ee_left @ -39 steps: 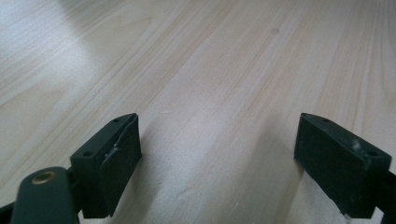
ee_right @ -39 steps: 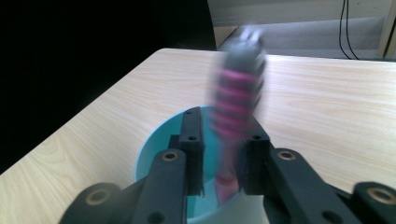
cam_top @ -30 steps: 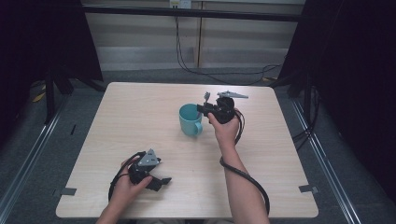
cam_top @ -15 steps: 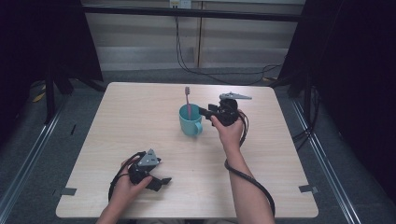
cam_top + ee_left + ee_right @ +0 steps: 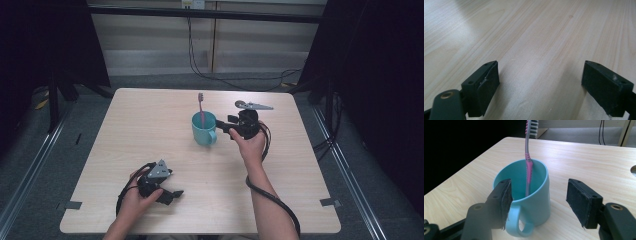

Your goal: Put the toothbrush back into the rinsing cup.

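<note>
In the high view, a teal mug (image 5: 204,129) is seen standing upright a little behind the middle of the desk (image 5: 150,115), its handle turned toward the front edge. A toothbrush (image 5: 201,107) is stood in it, bristles up, leaning slightly toward the back edge. The right gripper (image 5: 223,125) is held just beside the mug on its right, jaws pointed at it and spread apart, with nothing clamped between them. The left gripper (image 5: 172,194) is rested on the desk near the front-left corner, well apart from the mug, jaws pointed to the right.

In the left gripper view, the left gripper (image 5: 541,85) is shown with its jaws wide apart over bare desk (image 5: 536,37); nothing is held.

In the right gripper view, the mug (image 5: 534,200) is seen close ahead, its handle turned toward the camera and set near the left jaw. The toothbrush (image 5: 528,165) is propped against the far inner wall, pink at the lower part of the handle and grey above, the bristles cut by the top edge. The right gripper (image 5: 539,203) is open, with no jaw seen pressed on the mug
</note>
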Demonstrator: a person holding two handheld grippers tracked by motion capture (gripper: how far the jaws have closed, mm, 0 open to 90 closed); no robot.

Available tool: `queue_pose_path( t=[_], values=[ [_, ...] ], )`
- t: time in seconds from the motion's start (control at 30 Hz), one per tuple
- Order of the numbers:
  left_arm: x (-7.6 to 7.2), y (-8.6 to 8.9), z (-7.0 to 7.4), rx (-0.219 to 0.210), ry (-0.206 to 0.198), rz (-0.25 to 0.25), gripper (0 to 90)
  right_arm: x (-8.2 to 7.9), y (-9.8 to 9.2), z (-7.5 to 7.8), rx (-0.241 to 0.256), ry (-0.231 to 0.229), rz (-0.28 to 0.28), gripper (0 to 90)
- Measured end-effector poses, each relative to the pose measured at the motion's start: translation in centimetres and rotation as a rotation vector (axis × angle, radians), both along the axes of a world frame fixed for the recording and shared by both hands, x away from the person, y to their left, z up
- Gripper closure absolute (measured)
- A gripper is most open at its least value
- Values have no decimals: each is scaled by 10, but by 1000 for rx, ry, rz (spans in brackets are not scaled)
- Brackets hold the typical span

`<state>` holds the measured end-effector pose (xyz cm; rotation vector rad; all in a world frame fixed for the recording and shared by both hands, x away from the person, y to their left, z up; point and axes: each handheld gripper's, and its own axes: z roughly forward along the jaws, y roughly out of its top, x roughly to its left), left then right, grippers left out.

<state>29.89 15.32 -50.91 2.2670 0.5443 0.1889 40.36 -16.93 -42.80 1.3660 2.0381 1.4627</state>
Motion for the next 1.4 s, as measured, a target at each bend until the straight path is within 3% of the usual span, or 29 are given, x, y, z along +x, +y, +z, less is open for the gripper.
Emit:
queue_pose_path(
  t=[0.57,1.4],
  values=[
    [0,0,0,-6,1,-3,141,-21,-16,4,-19,1,28,310],
    [0,0,0,0,0,-5,141,-55,-44,-8,-22,23,40,288]
  ],
)
